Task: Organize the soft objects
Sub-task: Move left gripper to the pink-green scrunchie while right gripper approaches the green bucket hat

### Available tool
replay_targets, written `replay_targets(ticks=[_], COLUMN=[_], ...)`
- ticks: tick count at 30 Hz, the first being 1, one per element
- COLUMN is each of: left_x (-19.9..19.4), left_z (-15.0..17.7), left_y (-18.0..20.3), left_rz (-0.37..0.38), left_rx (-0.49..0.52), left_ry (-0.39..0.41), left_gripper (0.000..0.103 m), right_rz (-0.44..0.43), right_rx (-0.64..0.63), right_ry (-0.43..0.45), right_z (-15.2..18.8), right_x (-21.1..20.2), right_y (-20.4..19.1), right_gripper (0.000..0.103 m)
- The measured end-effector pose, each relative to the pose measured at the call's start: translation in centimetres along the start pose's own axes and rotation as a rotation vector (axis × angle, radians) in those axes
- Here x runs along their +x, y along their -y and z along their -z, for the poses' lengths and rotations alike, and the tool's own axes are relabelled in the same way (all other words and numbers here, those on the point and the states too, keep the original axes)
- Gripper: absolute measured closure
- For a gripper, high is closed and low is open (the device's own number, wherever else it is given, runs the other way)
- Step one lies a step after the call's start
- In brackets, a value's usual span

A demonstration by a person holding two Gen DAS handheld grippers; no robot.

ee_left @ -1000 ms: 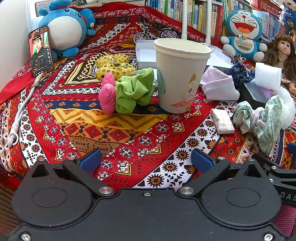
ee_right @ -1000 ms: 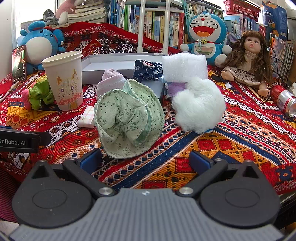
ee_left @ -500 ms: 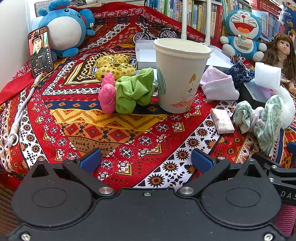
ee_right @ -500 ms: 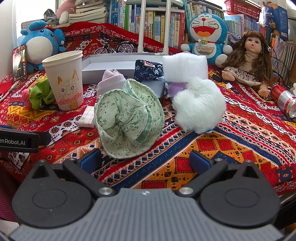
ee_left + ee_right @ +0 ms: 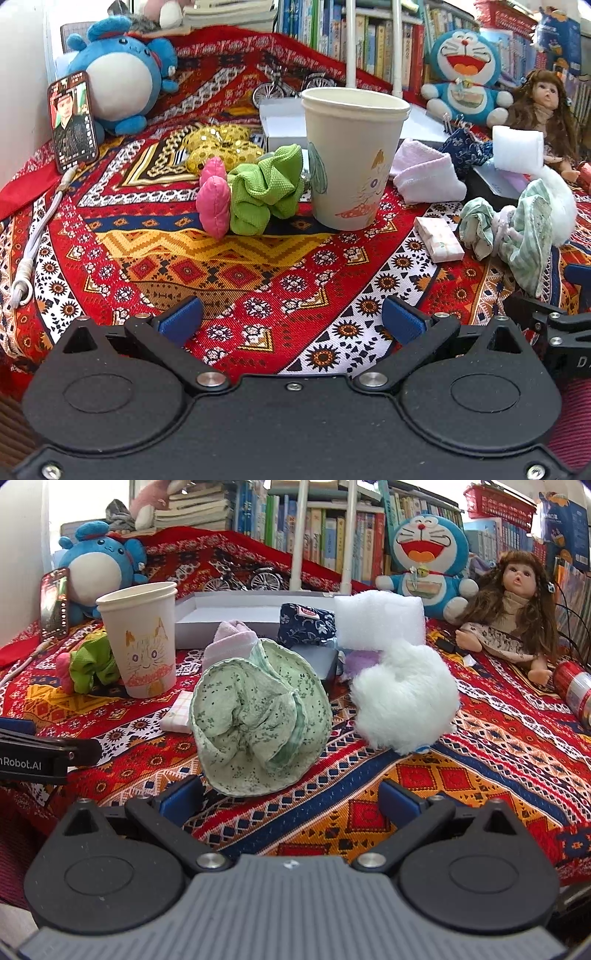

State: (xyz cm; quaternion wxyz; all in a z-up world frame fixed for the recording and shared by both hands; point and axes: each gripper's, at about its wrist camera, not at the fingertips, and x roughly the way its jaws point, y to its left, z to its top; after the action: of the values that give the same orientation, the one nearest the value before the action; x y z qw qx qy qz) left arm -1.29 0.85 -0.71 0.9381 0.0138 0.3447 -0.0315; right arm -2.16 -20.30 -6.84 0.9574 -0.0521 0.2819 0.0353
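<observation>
Patterned cloth [image 5: 461, 775]; green scrunchie [image 5: 258, 720] upright, facing right gripper [image 5: 291, 797].

We see a crumpled green floral cloth [image 5: 258, 720] standing bunched up on the patterned counter [image 5: 480, 760], near the middle. Just to its right lies a fluffy white scrunchie [image 5: 402, 694], touching the counter. Behind them sit a folded pink cloth [image 5: 231, 640], a dark blue floral pouch [image 5: 306, 624] and a white foam block [image 5: 380, 620]. Far to the left, beside the paper cup [image 5: 352, 158], a lime green scrunchie [image 5: 266, 192] lies against a pink stuffed heart [image 5: 212, 203], with a gold sequinned piece [image 5: 218, 146] behind.
</observation>
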Motion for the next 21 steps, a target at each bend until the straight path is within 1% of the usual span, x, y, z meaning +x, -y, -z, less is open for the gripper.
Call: replay_targets(ticks=[3, 8, 11, 15, 21], left_x=[-0.2, -0.2, -0.5, -1.0, -0.6], left_z=[0.4, 0.1, -0.3, -1.4, -3.4], left_y=[-0.2, -0.4, -0.8, -1.8, -3.1], left_rz=[0.007, 0.001, -0.012, -0.017, -0.026], left_rx=[0.004, -0.009, -0.034, -0.074, -0.116], left_ry=[0.032, 0.036, 0.058, 0.113, 0.147], left_gripper=[0.000, 0.000, 0.000, 0.000, 0.000], right_rz=[-0.028, -0.017, -0.019, -0.036, -0.050], right_rx=[-0.017, -0.020, -0.015, -0.011, 0.011], right_ry=[-0.002, 0.022, 0.038, 0.105, 0.184], right_z=[0.0, 0.3, 0.3, 0.0, -1.1], right_x=[0.0, -0.2, -0.5, -1.4, -2.3], right_y=[0.4, 0.1, 0.1, 0.1, 0.3], right_gripper=[0.000, 0.000, 0.000, 0.002, 0.004])
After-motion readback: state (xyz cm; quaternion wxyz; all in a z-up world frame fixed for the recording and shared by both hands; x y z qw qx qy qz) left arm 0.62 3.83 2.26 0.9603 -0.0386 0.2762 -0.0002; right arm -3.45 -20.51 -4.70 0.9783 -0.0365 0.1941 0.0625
